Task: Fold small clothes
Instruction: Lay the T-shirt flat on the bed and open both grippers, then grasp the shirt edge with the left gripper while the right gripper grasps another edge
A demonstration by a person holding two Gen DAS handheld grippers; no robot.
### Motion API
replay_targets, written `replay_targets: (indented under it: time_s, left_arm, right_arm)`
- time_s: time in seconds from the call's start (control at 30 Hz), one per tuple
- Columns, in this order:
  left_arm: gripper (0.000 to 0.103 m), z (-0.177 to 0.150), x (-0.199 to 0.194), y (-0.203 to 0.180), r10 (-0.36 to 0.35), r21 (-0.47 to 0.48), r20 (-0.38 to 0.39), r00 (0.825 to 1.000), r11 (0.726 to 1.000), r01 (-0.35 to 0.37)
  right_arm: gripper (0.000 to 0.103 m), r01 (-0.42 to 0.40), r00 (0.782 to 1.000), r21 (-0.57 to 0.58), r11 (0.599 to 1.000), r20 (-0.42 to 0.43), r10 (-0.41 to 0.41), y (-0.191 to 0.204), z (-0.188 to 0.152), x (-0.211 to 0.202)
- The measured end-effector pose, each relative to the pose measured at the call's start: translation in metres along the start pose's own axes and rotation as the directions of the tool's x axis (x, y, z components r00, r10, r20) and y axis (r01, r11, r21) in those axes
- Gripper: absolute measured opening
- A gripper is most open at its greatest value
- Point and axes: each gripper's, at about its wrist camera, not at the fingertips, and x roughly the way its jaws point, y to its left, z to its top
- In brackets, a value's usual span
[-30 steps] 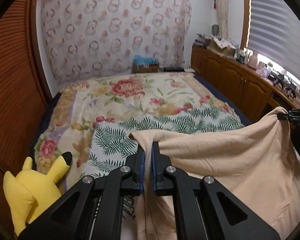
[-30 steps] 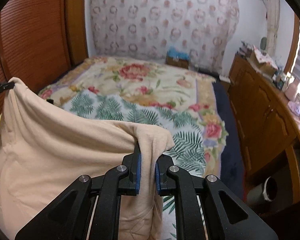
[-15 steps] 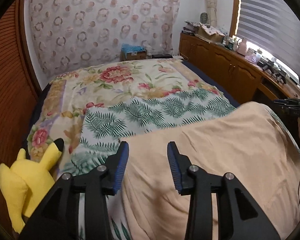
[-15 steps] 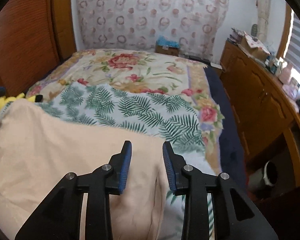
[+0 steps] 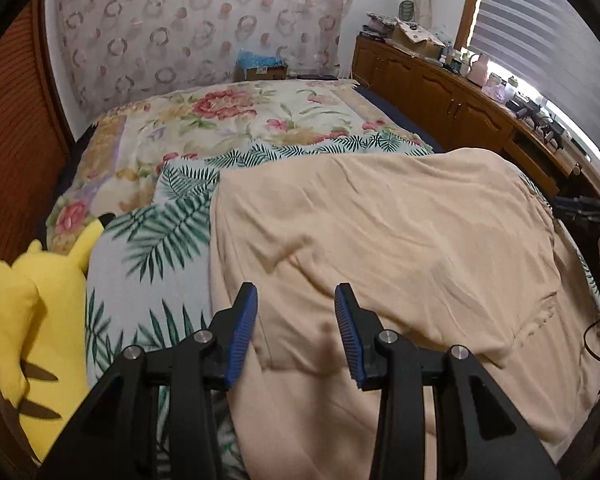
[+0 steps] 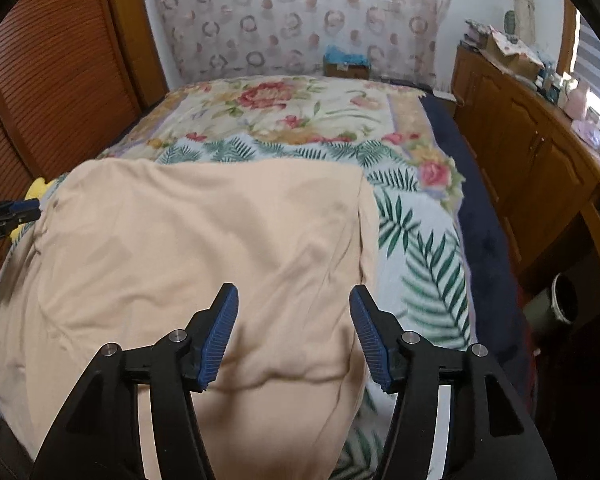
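A peach-coloured garment (image 5: pixel 380 240) lies spread flat on the bed, rumpled, over a palm-leaf sheet (image 5: pixel 160 240). It fills the near middle of the right wrist view (image 6: pixel 204 248) too. My left gripper (image 5: pixel 296 300) is open and empty just above the garment's near left part. My right gripper (image 6: pixel 294 300) is open and empty above the garment's near right part. Each gripper shows at the edge of the other's view: the right one (image 5: pixel 580 208), the left one (image 6: pixel 8 212).
A yellow plush toy (image 5: pixel 24 316) lies at the bed's left edge. A floral blanket (image 5: pixel 228 120) covers the far bed. A wooden louvred wardrobe (image 6: pixel 60 80) stands left, a cluttered wooden cabinet (image 5: pixel 460 96) right, a dark pot (image 6: pixel 564 300) on the floor.
Both grippers held the garment's top corners up a second ago. They opened and let go, the garment dropped flat onto the bed, and the jaws have spread wider.
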Motion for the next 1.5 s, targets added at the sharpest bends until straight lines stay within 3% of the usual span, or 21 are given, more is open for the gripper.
replay_targets:
  time_s: [0.4, 0.87, 1.1, 1.37, 1.5]
  left_arm:
    - [0.040, -0.031, 0.007, -0.010, -0.021, -0.017, -0.062, 0.998, 1.000, 0.020]
    - [0.040, -0.032, 0.010, 0.001, -0.006, -0.061, -0.053, 0.999, 0.998, 0.002]
    - [0.040, -0.032, 0.012, 0.008, 0.040, -0.068, -0.046, 0.998, 0.997, -0.043]
    - [0.040, -0.028, 0.014, 0.018, 0.014, -0.126, -0.037, 0.999, 0.992, -0.018]
    - [0.040, -0.025, 0.016, 0.017, 0.008, -0.120, -0.032, 0.999, 0.993, -0.012]
  right_arm:
    - [0.059, -0.032, 0.996, 0.029, 0.999, -0.088, 0.034, 0.015, -0.047, 0.007]
    - [0.059, 0.013, 0.999, 0.077, 0.997, -0.035, -0.010, 0.001, -0.040, 0.009]
    - [0.059, 0.042, 0.999, 0.056, 0.998, -0.023, -0.040, 0.007, -0.040, 0.012]
    - [0.059, 0.055, 0.998, 0.048, 0.997, -0.013, -0.054, 0.010, -0.038, 0.015]
    - [0.049, 0.036, 0.999, 0.045, 0.998, -0.012, -0.035, 0.009, -0.037, 0.015]
